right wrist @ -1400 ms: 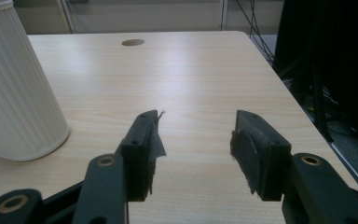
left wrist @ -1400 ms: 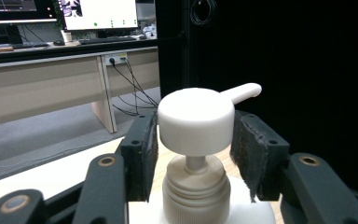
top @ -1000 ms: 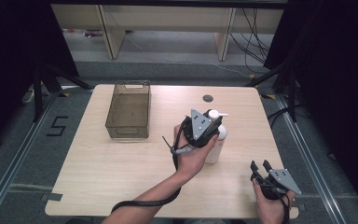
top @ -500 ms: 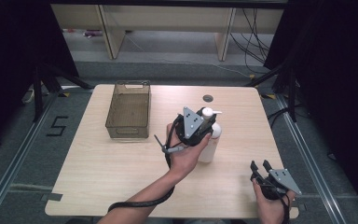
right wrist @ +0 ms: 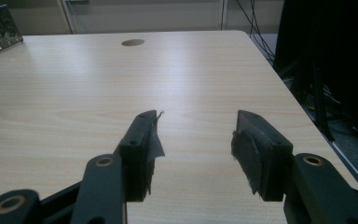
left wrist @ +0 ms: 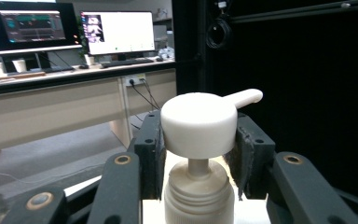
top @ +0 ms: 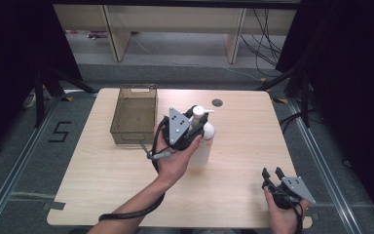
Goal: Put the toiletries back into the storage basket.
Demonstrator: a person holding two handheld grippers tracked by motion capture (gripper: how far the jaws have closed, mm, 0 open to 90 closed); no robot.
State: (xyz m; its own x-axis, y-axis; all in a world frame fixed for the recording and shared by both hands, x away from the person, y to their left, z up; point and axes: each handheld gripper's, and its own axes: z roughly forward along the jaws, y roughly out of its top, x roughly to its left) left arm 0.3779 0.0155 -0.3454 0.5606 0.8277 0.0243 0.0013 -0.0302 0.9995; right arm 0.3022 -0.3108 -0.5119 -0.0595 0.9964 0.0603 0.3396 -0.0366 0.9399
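pump bottle gripped at the cap, right gripper idle

here we see, from the high view, our left gripper (top: 195, 127) clamped on the white pump bottle (top: 203, 141) near the middle of the wooden table (top: 102, 195), just to the right of the brown mesh basket (top: 134, 117). whether the bottle stands on the table or hangs just above it we cannot tell. in the left gripper view the two black jaws press against either side of the pump cap (left wrist: 199, 123), with the nozzle pointing away to the right and the threaded neck of the bottle showing below it

our right gripper (top: 274, 173) sits at the near right corner of the table, well apart from the bottle. in the right gripper view its jaws stand apart with nothing but bare tabletop between them, and its pads (right wrist: 245, 148) look frayed. a small round hole (right wrist: 133, 42) lies in the tabletop toward the far edge, beyond the bottle
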